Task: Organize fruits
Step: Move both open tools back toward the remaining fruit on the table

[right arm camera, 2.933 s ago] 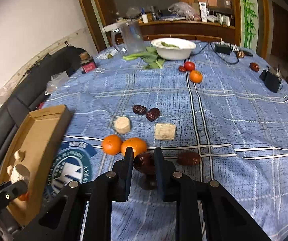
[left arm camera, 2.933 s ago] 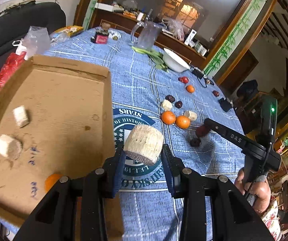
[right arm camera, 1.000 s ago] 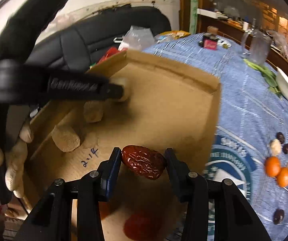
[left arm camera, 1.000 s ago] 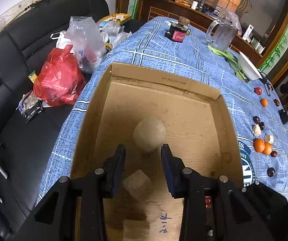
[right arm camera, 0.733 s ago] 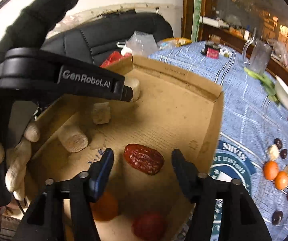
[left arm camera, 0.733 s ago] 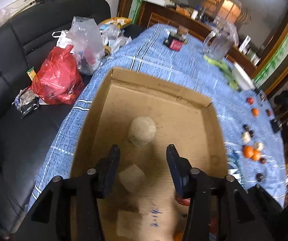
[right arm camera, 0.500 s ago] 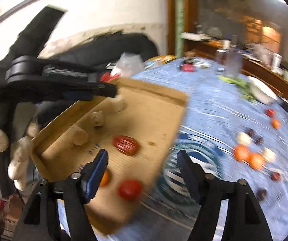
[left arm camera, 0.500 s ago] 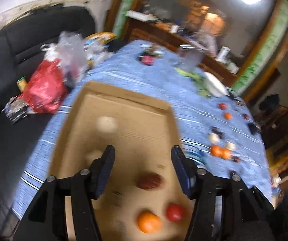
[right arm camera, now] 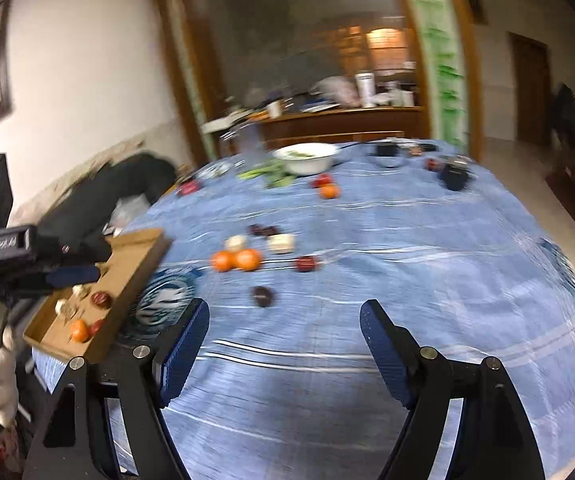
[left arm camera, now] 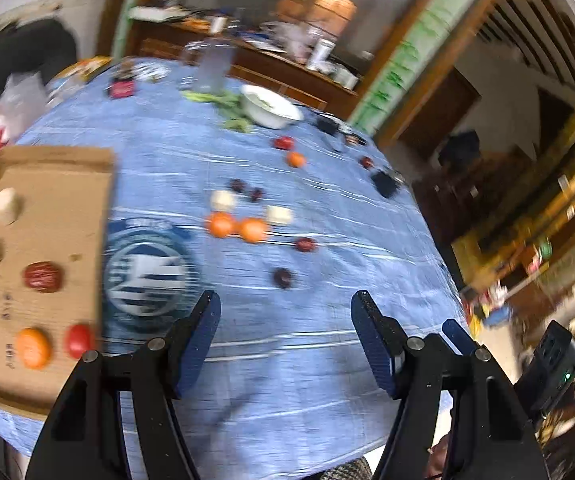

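Both views are motion-blurred. The cardboard box lies at the table's left edge and holds pale cut pieces, a red date, an orange and a tomato; it also shows in the right wrist view. On the blue tablecloth lie two oranges, pale pieces and dark dates. My left gripper is open and empty above the cloth. My right gripper is open and empty, with two oranges and a date ahead.
A white bowl with greens, a glass jug, a tomato and an orange sit at the far side. Small black devices lie at the right. A black sofa with bags is left of the table.
Both grippers let go their pieces into the box, opened wide, and swung from over the box to face the fruit on the cloth. The date now lies in the box.
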{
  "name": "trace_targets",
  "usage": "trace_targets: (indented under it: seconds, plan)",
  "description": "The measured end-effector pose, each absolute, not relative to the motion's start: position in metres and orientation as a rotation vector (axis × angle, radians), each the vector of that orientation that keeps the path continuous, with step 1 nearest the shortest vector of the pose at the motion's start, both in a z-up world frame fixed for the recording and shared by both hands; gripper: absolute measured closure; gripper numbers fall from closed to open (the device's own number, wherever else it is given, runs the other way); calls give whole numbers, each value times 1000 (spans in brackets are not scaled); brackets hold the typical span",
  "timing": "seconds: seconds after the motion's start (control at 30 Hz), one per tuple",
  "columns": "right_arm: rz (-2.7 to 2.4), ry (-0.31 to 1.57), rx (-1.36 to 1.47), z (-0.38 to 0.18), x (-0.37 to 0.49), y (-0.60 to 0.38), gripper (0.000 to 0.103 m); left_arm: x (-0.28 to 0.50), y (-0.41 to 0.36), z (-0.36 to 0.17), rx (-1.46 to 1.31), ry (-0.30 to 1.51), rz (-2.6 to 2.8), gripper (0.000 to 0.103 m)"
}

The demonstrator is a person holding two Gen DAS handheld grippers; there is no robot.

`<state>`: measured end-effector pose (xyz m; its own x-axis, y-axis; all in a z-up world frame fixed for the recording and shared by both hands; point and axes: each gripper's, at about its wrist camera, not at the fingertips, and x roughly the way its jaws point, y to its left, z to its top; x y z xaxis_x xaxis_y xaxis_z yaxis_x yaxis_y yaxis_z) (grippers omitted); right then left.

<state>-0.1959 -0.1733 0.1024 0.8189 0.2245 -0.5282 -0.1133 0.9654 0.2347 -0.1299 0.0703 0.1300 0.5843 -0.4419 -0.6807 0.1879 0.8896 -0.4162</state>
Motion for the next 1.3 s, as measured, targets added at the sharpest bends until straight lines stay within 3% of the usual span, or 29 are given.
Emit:
trace_targets:
  seconds: [0.43,1.3]
  plan:
    - [-37,545,313,95,-237,-287,16,-124,-68,115,-201,940,-574,36]
    - [-107,703,345,57,-177,-268,16,-75,17,61,-294,977,-465,36]
